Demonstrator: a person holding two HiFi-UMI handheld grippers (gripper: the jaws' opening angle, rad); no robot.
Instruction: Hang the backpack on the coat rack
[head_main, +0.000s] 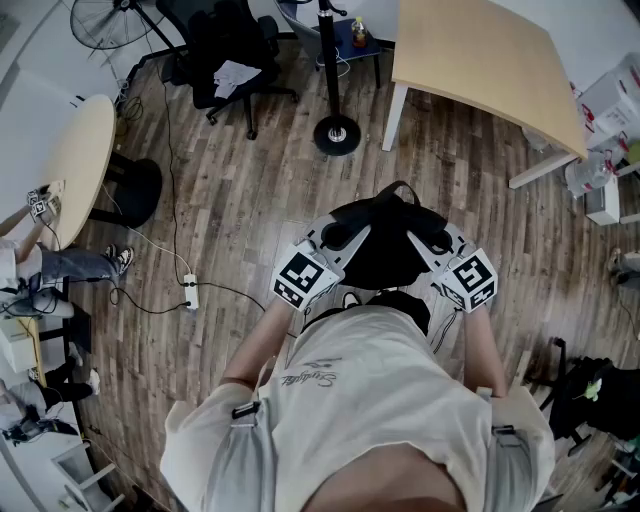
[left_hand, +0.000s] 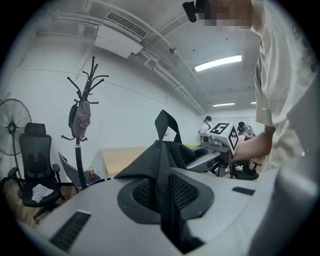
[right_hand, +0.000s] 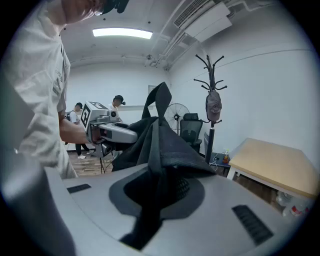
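Note:
A black backpack (head_main: 385, 250) hangs in front of the person's chest, held up between both grippers. My left gripper (head_main: 347, 238) is shut on a fold of its fabric (left_hand: 162, 165). My right gripper (head_main: 425, 242) is shut on another fold (right_hand: 159, 150). A carry loop (left_hand: 165, 122) stands up from the backpack's top. The coat rack (head_main: 335, 125) stands on the wooden floor ahead, apart from the backpack; the left gripper view shows the coat rack (left_hand: 79, 130) at left, the right gripper view shows the coat rack (right_hand: 212, 105) at right. The jaws' tips are hidden under fabric.
A cap (left_hand: 80, 119) hangs on the rack. A light wooden table (head_main: 480, 60) stands right of the rack, an office chair (head_main: 225, 50) and a fan (head_main: 105, 20) to its left. A round table (head_main: 75, 160), a power strip (head_main: 189, 292) and cables lie left. A dark bag (head_main: 590, 395) sits at right.

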